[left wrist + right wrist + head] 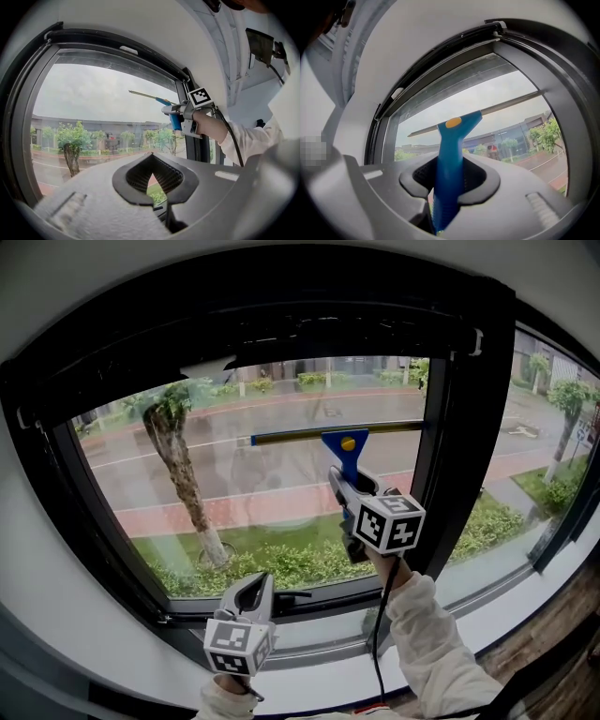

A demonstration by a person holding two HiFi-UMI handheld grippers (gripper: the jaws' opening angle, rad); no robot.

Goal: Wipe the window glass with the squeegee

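A blue-handled squeegee (344,448) with a long thin blade (328,433) lies flat against the window glass (234,474), about mid-height on the pane's right half. My right gripper (349,486) is shut on the squeegee handle (449,173), the blade (487,112) crossing the glass above it. My left gripper (251,594) hangs low by the bottom frame, shut with nothing in it; in the left gripper view its jaws (152,180) meet, and the right gripper (180,112) with the squeegee (174,119) shows beyond.
A black window frame (450,465) borders the pane, with a vertical mullion to the right and a second pane (534,446) past it. A white sill (319,652) runs below. Outside are a tree (178,465), road and hedge.
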